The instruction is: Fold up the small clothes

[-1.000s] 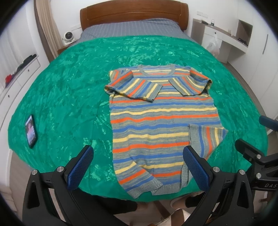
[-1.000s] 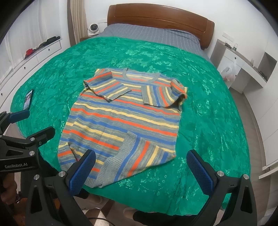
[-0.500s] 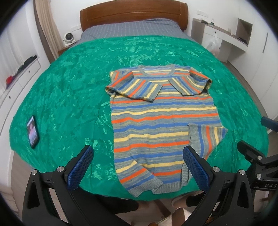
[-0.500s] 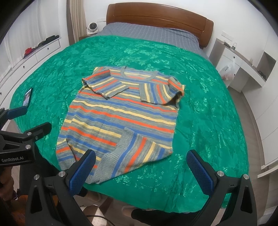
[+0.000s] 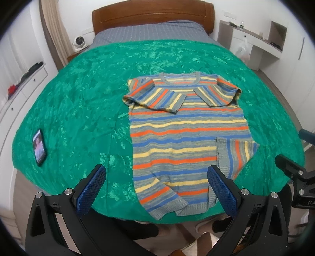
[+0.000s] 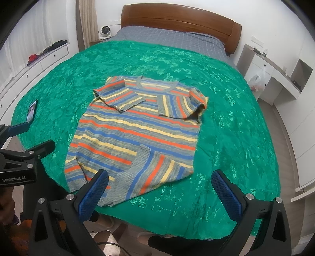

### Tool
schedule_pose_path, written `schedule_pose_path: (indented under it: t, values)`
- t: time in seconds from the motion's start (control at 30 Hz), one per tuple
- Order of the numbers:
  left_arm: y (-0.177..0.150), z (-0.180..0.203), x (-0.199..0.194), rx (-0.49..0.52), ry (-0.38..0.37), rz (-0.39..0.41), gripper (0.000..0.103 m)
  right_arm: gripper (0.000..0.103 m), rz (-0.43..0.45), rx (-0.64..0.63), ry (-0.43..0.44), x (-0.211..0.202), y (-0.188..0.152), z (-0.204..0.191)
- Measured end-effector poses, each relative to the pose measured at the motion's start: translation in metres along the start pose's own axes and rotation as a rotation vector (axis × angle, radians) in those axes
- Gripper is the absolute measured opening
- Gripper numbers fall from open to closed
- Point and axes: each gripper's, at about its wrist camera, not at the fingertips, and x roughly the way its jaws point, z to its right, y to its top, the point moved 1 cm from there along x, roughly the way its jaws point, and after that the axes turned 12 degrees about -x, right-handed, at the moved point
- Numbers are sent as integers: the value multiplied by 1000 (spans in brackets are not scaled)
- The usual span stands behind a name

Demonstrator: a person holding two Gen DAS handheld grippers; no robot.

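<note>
Striped knit sweater (image 5: 187,126) flat on green bedspread (image 5: 78,110), straight ahead of left gripper (image 5: 155,187), hem just beyond and between its fingertips, nothing touching. Both sleeves folded in across chest; right hem corner turned up over body. From right gripper (image 6: 159,189), sweater (image 6: 137,130) ahead and to the left, turned hem corner near left blue pad (image 6: 94,193). Both grippers spread wide, holding nothing, hovering at foot edge of bed, pointed toward headboard (image 5: 153,17). Left unit visible at far left of right view, right unit at far right edge of left view, side by side. Phone (image 5: 40,146) on bedspread, well left of left gripper, screen lit. Grey sheet (image 6: 169,39) past bedspread. Fan (image 6: 104,31) beside headboard, plastic bag (image 5: 243,52) by desk far right. Nothing between grippers and sweater.
</note>
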Motion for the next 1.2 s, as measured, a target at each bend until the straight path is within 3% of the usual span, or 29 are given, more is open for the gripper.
schedule_pose_path:
  t: [0.2,0.37,0.5,0.6,0.67,0.73,0.83,0.93,0.97,1.0,1.03,1.1,1.2]
  values:
    - [2,-3,0,3,-17,-2,103,103,10,-12,-6,-5,5,-2]
    - [3,-37,11,-75,-17,-26,103,103,14,19,-66,-9,-1,20]
    - [-10,-63,43,-96,-47,-101,103,103,12,65,-71,-1,-14,39]
    - [-36,-80,91,-119,-53,-218,102,103,-28,61,12,36,-28,41]
    - [-55,-76,115,-119,-89,-291,101,103,-108,56,57,69,-30,38]
    - [-66,-65,127,-81,-70,-297,101,103,-123,58,110,94,-21,31]
    - [-76,-58,138,-63,17,-292,102,103,-35,-57,163,128,10,12]
    - [-84,-69,143,-111,-8,-322,102,102,-62,-204,254,167,22,-1]
    - [-88,-74,143,-114,-26,-328,102,87,-92,-242,309,180,21,-4]
    - [-91,-77,143,-107,-31,-329,102,47,-123,-278,400,188,16,-6]
    - [-93,-79,144,-98,-33,-326,102,35,-140,-319,449,189,9,-8]
    - [-98,-82,143,-86,-46,-320,102,13,-125,-372,485,173,-1,-6]
    - [-102,-85,144,-100,-102,-333,102,10,-116,-435,527,134,-31,4]
